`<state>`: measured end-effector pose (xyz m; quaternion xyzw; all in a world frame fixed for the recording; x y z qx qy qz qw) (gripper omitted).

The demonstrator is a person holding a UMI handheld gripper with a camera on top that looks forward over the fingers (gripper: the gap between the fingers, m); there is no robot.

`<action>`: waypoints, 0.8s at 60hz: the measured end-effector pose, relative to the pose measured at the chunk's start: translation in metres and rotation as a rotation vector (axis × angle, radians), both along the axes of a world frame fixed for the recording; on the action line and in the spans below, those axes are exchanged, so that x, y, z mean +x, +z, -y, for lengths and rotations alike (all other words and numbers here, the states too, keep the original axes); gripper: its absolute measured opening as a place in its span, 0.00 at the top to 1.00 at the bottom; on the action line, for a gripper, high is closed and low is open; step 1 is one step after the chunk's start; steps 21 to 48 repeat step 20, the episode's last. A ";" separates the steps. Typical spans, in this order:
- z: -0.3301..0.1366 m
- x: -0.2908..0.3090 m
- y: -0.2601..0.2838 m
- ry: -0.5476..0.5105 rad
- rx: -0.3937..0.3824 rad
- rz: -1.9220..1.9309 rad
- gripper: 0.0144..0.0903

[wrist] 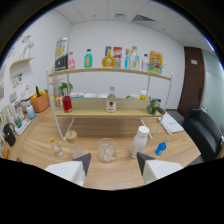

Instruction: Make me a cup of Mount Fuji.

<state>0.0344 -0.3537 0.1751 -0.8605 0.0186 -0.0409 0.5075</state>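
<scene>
1. The claw is open and empty, hovering above the tabletop.
2. The clear glass stands just ahead of the fingertips, not between them.
3. A white bottle stands right of the glass; a small capped bottle stands left.
4. Risk: a careless approach may tip the glass or strike either neighbour.
5. Risk: smooth glass may slip under an off-centre grip.

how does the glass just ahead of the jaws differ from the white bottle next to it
The glass is clear, short and open-topped; the white bottle is opaque, taller and capped. The glass stands ahead of the gap between the open jaws; the bottle stands ahead of one jaw. Both stand upright on the wooden table.
</scene>
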 end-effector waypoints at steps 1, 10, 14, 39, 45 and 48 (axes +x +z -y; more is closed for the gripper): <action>0.001 -0.002 0.000 0.000 0.000 0.001 0.06; 0.008 -0.013 0.005 0.001 0.003 0.005 0.06; 0.009 -0.016 0.008 -0.001 0.010 0.004 0.06; 0.011 -0.017 0.008 0.002 0.006 0.007 0.06; 0.011 -0.017 0.008 0.002 0.006 0.007 0.06; 0.011 -0.017 0.008 0.002 0.006 0.007 0.06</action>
